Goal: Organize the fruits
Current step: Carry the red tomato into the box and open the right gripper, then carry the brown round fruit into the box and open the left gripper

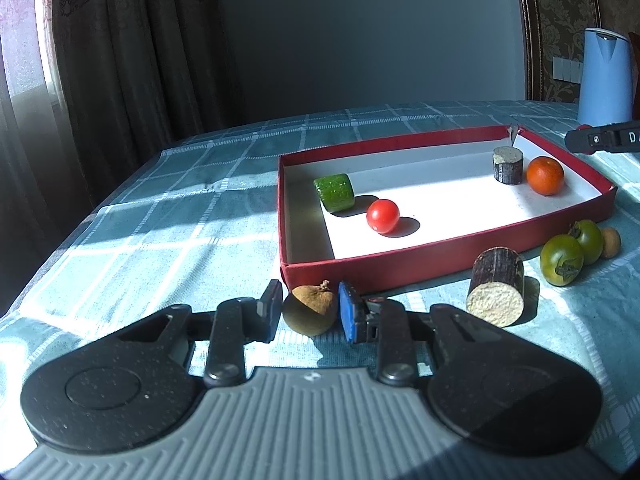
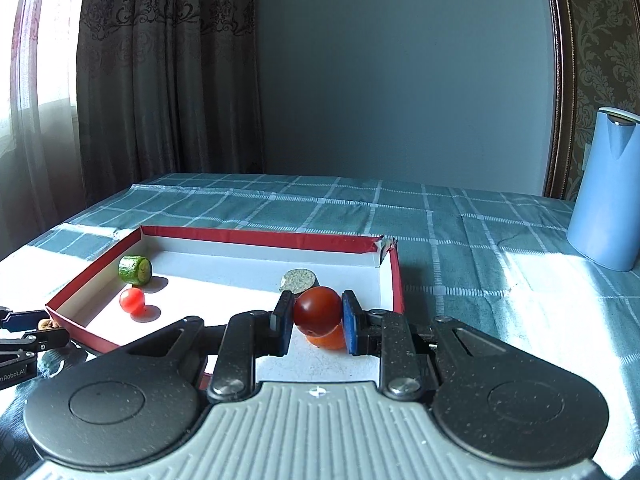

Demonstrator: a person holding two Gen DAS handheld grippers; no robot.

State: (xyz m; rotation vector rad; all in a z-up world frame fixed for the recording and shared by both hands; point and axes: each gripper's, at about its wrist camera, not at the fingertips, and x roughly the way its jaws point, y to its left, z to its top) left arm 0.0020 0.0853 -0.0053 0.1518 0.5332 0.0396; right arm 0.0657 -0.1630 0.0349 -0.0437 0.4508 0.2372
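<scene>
A shallow red cardboard box with a white floor point(image 1: 448, 250) lies on the teal checked tablecloth point(image 1: 160, 208) and serves as the landmark. Just outside its near left corner, the left gripper point(image 1: 310, 310) clenches a small round brown fruit with a dry stem point(image 1: 310, 309), its pads pressed on both sides of the fruit, which sits low at the cloth.

Inside the box, a green cucumber chunk point(image 1: 334, 192) lies near the left wall, with a bright red cherry tomato point(image 1: 383, 216) just beside it toward the near wall. In the far right corner a dark-skinned cut cylinder with a pale top point(image 1: 508, 165) stands upright, an orange round fruit point(image 1: 545, 175) next to it.

Over that same right part of the box, the right gripper point(image 2: 316, 316) grasps a dark red tomato point(image 2: 317, 311) between its pads, held above the orange fruit.

Outside the near wall, toward the right, a second dark cylinder with a pale cut face point(image 1: 497, 291) lies on its side; two green tomatoes point(image 1: 570, 254) and a small tan fruit point(image 1: 611, 242) sit further right. A pale blue kettle point(image 1: 604, 80) stands well beyond the box.
</scene>
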